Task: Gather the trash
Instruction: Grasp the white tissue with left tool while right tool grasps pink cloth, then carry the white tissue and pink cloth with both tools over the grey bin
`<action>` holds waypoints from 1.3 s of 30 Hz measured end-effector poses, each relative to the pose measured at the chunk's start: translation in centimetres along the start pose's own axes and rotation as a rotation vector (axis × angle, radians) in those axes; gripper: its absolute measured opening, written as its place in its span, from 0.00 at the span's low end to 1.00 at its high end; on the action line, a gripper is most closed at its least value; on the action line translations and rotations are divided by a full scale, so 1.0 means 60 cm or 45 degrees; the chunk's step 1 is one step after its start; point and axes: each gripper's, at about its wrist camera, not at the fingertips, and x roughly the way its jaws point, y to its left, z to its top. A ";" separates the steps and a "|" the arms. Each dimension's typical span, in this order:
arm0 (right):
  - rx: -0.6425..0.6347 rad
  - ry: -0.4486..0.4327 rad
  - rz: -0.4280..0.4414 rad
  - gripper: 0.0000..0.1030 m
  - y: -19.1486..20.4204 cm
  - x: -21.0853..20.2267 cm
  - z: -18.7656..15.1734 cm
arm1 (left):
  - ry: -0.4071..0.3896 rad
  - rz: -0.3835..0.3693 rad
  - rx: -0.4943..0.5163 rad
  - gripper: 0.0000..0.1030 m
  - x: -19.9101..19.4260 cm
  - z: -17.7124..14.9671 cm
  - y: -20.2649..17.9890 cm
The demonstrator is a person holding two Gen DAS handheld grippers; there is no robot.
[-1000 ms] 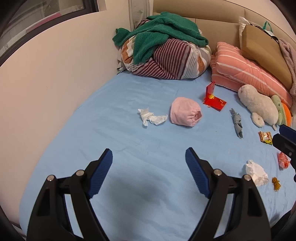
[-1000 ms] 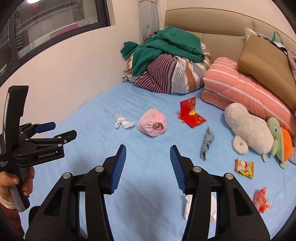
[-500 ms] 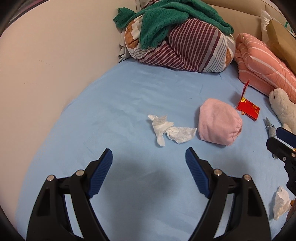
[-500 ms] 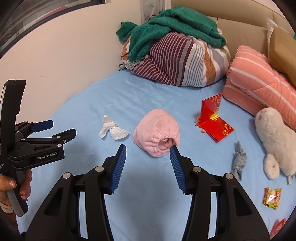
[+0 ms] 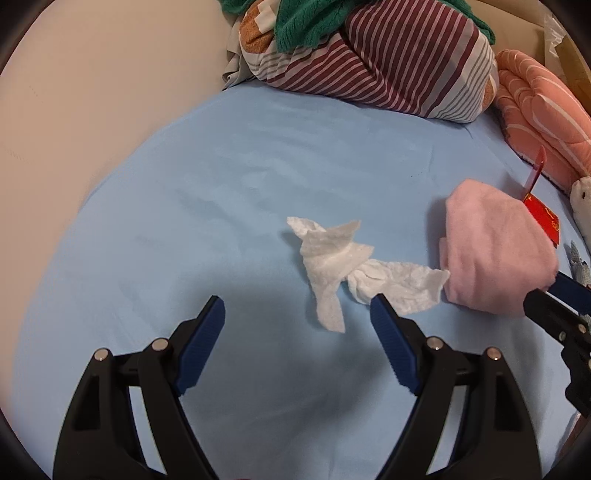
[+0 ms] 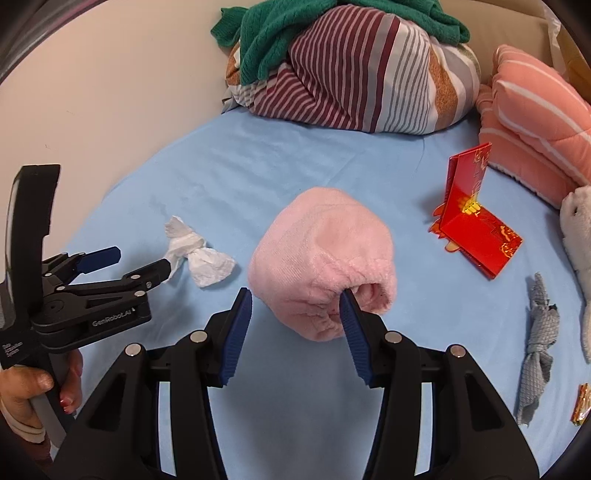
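A crumpled white tissue lies on the blue bed sheet, just beyond and between the fingers of my left gripper, which is open and empty. The tissue also shows in the right wrist view, with the left gripper close to it. My right gripper is open, its fingers at the near edge of a pink knitted hat, whose pink shape also shows in the left wrist view. A snack wrapper lies at the far right.
A striped bedding bundle with a green towel sits at the back. A salmon quilt, a red folded card, a grey knotted cloth and a white plush toy lie to the right. A wall borders the left.
Both grippers have moved forward over the bed. The tissue now sits right before the left gripper, and the pink hat right before the right one. Both stay open.
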 end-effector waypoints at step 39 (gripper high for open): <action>-0.015 0.004 0.028 0.08 0.024 -0.049 -0.018 | -0.050 -0.148 0.079 0.07 -0.118 -0.080 -0.045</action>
